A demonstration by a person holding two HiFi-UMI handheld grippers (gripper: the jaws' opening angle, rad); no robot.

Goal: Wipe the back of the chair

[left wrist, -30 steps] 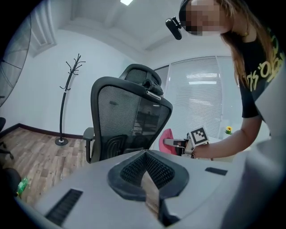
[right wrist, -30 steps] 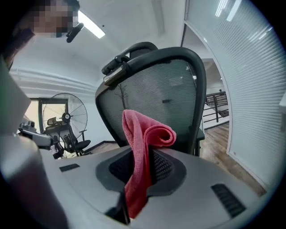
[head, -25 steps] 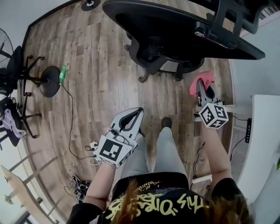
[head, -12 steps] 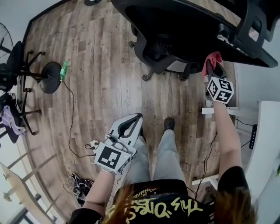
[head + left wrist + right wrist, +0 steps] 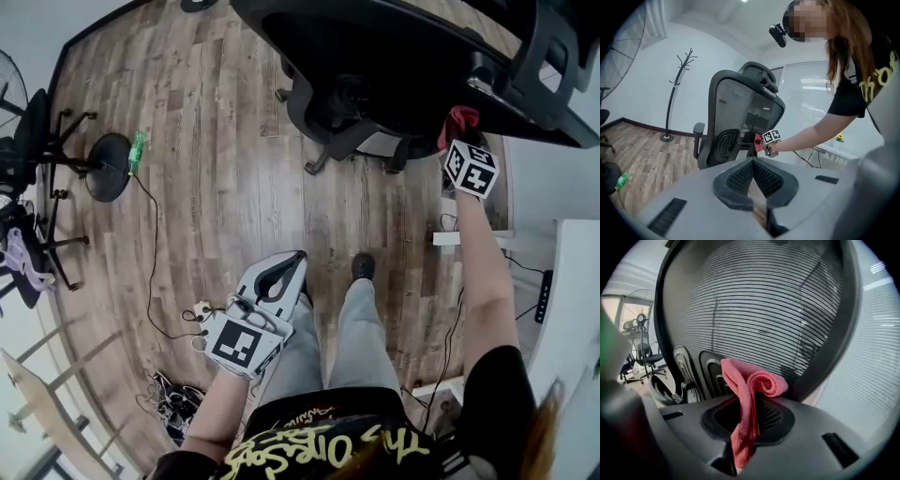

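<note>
Cloth at the chair back.
Your right gripper (image 5: 456, 137) pinches the pink cloth (image 5: 746, 394) at the mesh chair back (image 5: 764, 310); your left gripper (image 5: 295, 262) hangs low, jaws together, empty.

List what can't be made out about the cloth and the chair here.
- Whether the cloth touches the chair back: in the right gripper view, the cloth's own fold hides the contact.
- Dirt on that back: too fine to show in any view.
- The green thing on the floor: too small in the head view to identify.
</note>
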